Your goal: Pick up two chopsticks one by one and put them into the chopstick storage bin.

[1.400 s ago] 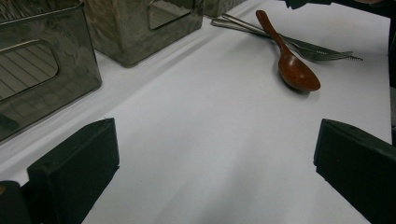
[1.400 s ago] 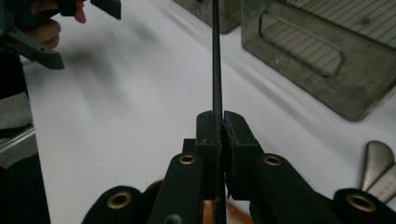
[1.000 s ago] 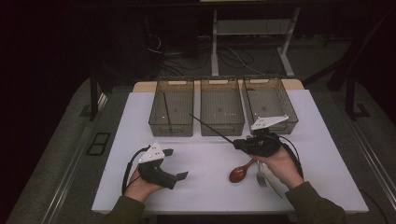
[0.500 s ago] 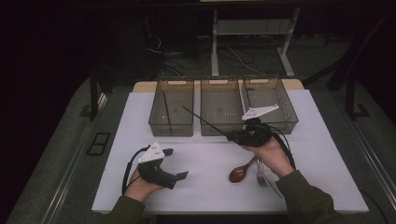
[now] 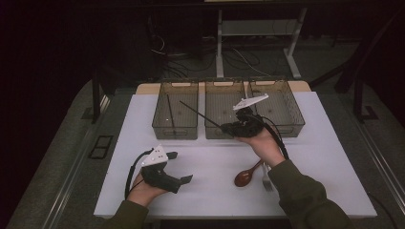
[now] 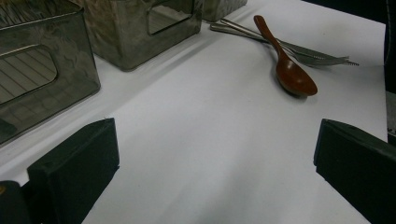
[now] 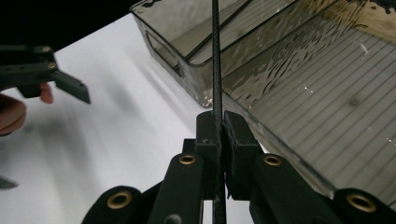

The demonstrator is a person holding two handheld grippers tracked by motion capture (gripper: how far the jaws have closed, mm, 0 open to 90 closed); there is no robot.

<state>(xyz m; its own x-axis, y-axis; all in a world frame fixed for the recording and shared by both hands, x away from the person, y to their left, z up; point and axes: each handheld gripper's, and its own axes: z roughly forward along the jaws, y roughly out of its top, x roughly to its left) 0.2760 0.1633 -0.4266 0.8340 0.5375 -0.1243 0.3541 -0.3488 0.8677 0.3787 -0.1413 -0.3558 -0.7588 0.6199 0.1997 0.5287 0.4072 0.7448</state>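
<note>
Since a moment ago the right gripper (image 5: 224, 128) moved away from the wooden spoon (image 5: 246, 176) toward the far bins, jaws clamped on a black chopstick (image 5: 200, 113) angled over the left bin (image 5: 175, 109). Left gripper (image 5: 184, 168) rests near-left, jaws wide apart, holding nothing.

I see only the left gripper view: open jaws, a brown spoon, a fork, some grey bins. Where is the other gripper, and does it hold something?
Observer: In the high view the right gripper is raised at the front of the middle bin, shut on a thin black chopstick.
Operator: Which way does this stick point?
Observer: It slants up and away toward the left bin.
Operator: Is that bin empty?
Observer: No, another chopstick already lies in it.
Operator: How good is the grip?
Observer: The right gripper view shows both pads pressed flat on the stick.
</note>
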